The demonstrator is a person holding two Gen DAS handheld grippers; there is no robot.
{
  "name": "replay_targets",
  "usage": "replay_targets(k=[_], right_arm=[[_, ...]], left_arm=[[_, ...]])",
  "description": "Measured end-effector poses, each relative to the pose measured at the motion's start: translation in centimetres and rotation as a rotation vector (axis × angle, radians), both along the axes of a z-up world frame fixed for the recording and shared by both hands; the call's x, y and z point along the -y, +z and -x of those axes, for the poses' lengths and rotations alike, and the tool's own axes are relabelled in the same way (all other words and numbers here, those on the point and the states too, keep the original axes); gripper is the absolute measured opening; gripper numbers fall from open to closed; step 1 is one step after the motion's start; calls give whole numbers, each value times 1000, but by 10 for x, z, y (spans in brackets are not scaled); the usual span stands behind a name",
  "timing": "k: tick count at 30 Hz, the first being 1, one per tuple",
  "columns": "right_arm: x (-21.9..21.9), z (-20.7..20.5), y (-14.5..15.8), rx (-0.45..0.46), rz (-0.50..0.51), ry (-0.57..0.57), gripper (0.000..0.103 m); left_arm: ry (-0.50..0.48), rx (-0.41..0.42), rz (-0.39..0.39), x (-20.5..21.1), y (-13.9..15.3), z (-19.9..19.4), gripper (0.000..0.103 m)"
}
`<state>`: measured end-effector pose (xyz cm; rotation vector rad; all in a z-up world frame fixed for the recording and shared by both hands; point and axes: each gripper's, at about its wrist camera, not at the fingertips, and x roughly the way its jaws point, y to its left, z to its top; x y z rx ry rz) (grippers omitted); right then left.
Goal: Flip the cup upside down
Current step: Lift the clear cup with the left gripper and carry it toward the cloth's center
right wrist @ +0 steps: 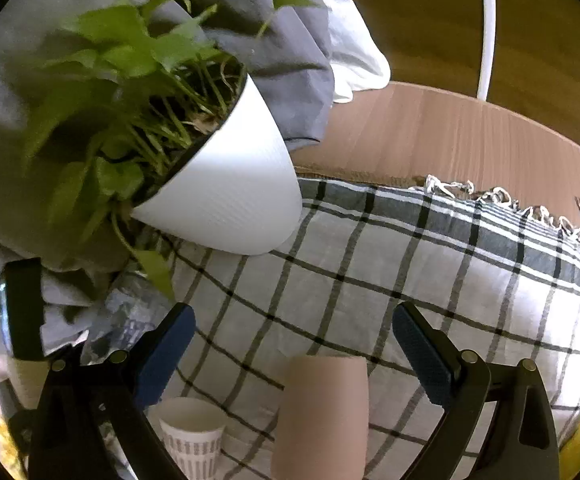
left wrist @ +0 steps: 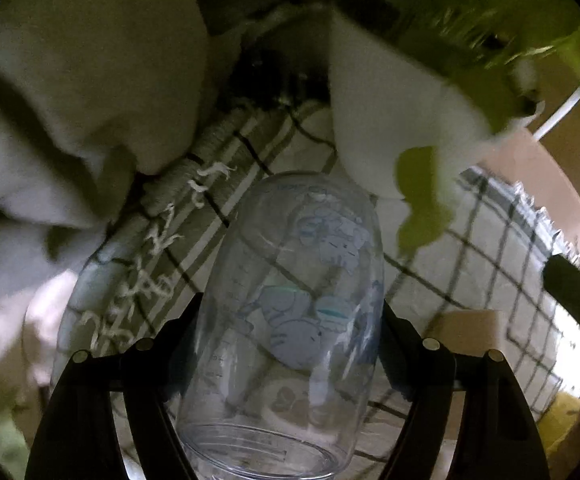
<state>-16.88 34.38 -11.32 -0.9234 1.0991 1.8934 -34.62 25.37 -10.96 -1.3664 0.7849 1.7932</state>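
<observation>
My left gripper is shut on a clear plastic cup with blue cartoon print. The cup is held in the air above the checked cloth, its open rim toward the camera and its base pointing away. My right gripper is open and empty, hovering over the checked cloth. A pink cup stands upside down just below its fingers. A white paper cup with grey marks stands upright to the left of the pink cup.
A white pot with a green plant stands on the cloth at the left, also in the left wrist view. Grey and white fabric lies behind it. The wooden table shows beyond the cloth's fringe.
</observation>
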Motion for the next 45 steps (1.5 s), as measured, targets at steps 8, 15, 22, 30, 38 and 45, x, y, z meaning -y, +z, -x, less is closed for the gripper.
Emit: replay_targets(k=[8,15,22,30,38,45], right_arm=[[13,-16,20,-21,-13,197,99],[32,-44,39,-15,-66,437,99],[54,-84,56,-17,-165,591,99],[86,-117,49,-26,-210,806,99],[91,-144,30,36,-200,889,99],[92,-158,7,122,-230,953,99]], left_arm=[[155,-84,-61,52,49,-53,77],[319,-114,-117,111,35,-122,77],[526,-157,-105,147,36,-192,77],[736,-125,-176,180,34,-254,77],[864,-54,-179,191,4,-296,77],[941,17,-185,188,-37,-312,77]])
